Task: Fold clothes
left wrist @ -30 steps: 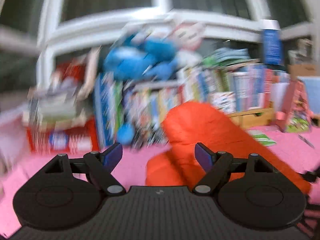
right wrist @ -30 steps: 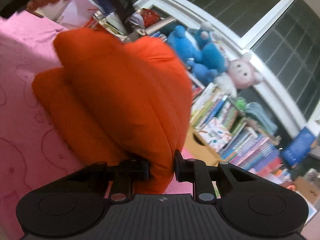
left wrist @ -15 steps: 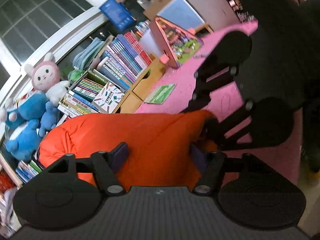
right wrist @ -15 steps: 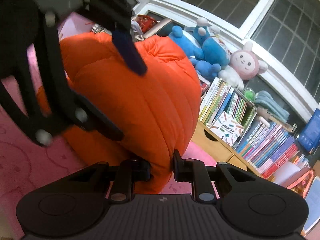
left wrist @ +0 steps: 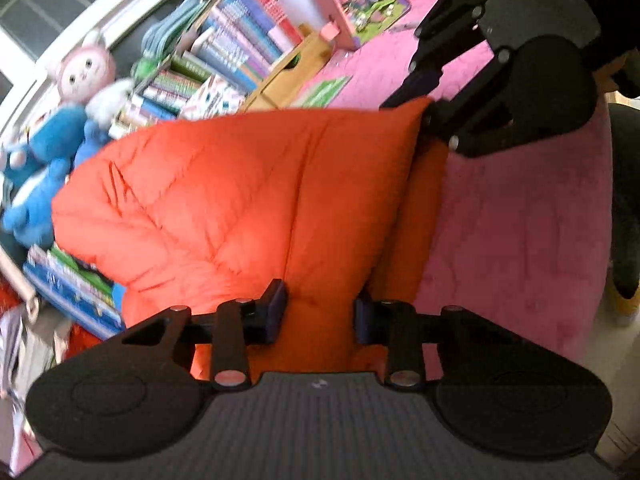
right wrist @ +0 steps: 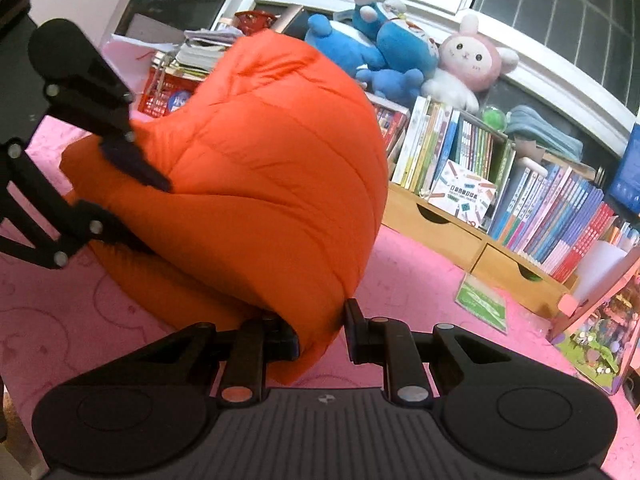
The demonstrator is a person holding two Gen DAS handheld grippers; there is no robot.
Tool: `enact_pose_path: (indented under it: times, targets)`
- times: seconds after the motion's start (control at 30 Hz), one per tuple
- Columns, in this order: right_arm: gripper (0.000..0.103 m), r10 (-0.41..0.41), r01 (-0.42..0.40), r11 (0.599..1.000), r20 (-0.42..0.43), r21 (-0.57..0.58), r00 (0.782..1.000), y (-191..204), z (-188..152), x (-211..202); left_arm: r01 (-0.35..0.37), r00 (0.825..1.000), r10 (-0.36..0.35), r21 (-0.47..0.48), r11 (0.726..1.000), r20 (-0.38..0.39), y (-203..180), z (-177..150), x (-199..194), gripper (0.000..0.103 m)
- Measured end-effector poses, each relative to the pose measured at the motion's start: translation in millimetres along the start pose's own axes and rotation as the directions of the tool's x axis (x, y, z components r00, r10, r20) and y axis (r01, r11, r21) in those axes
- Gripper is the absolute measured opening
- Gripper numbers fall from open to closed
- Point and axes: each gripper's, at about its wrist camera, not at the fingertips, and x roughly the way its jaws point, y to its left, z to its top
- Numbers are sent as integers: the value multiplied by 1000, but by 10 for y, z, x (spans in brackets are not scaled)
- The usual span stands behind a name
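An orange puffy jacket lies bunched on the pink table cover, its upper layer lifted into a dome. My left gripper has a thick fold of the jacket's near edge between its fingers; the jaws are closing and the pads press into the fabric. From the right wrist view, the left gripper pinches the jacket's left side. My right gripper is shut on the jacket's lower right corner, and from the left wrist it shows as the right gripper at the far corner.
Behind the jacket stand a row of books on wooden drawers, blue and pink plush toys and a red basket. A green booklet and a pink toy house sit on the cover at the right.
My left gripper rolled, came down to the jacket's edge and narrowed its jaws around the fabric. The right gripper kept its grip and rolled a little.
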Motion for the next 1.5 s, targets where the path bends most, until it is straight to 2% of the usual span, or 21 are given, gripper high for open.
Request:
enact_pose_path:
  times: [0.13,0.2,0.3,0.37,0.47,0.53,0.6,0.63,0.7,0.77,0.83,0.97,1.03,1.1,1.13,1.17,1.3,1.4,1.5]
  targets:
    - [22,5,-5,1000,-13,-15,1000,10,-24,-17,1,1000,-2,-46,999,-24,68,-115,-32,32]
    - [22,-22,24,995,15,-99,1000,94,-27,-41,4,1000,-6,-96,995,-25,118,-102,-54,32]
    - [26,-97,129,946,121,-297,988,338,-33,-86,15,1000,-17,-146,989,-11,186,-26,-128,32]
    - [28,-106,165,908,171,-386,980,459,-13,-63,18,1000,-18,-146,989,1,209,13,-161,32]
    - [32,-104,178,888,192,-424,976,502,23,45,17,1000,-17,-117,993,-5,196,1,-163,33]
    - [31,-103,180,876,192,-448,976,492,10,128,15,1000,-15,-99,995,0,193,10,-202,33]
    - [26,-89,169,877,193,-450,977,477,-5,136,14,999,-11,-66,998,33,197,85,-234,42]
    - [25,-82,160,884,192,-440,978,462,-9,123,10,998,-9,-17,1000,57,162,145,-229,45]
    - [24,-65,141,901,192,-409,979,416,0,97,-1,994,-9,95,995,107,74,275,-207,69]
    - [23,-50,125,915,198,-383,979,376,18,52,-35,989,5,198,980,147,-42,389,-113,73]
    - [23,-38,110,927,201,-359,979,337,40,20,-77,983,25,285,955,182,-141,485,10,73]
    - [22,-28,94,938,197,-334,980,298,63,-20,-146,981,87,372,917,171,-195,559,282,72]
    - [21,-28,93,940,198,-328,980,294,66,-34,-171,981,113,424,890,160,-221,555,399,61]
    - [20,-34,95,943,191,-319,981,283,71,-30,-192,979,136,466,864,152,-263,513,476,42]
    - [20,-39,95,945,181,-314,983,276,74,-20,-189,981,140,473,861,137,-266,479,490,39]
    - [19,-42,93,947,169,-308,985,274,71,-13,-183,983,143,476,860,119,-263,443,499,37]
    - [19,-39,56,956,66,-287,997,232,67,61,-116,993,102,428,896,54,-107,344,483,36]
    - [19,-4,5,968,4,-252,1000,157,69,97,-110,994,105,390,914,36,-44,184,415,36]
    - [19,6,-9,966,-13,-257,1000,169,51,98,-114,993,113,341,933,22,-2,15,325,36]
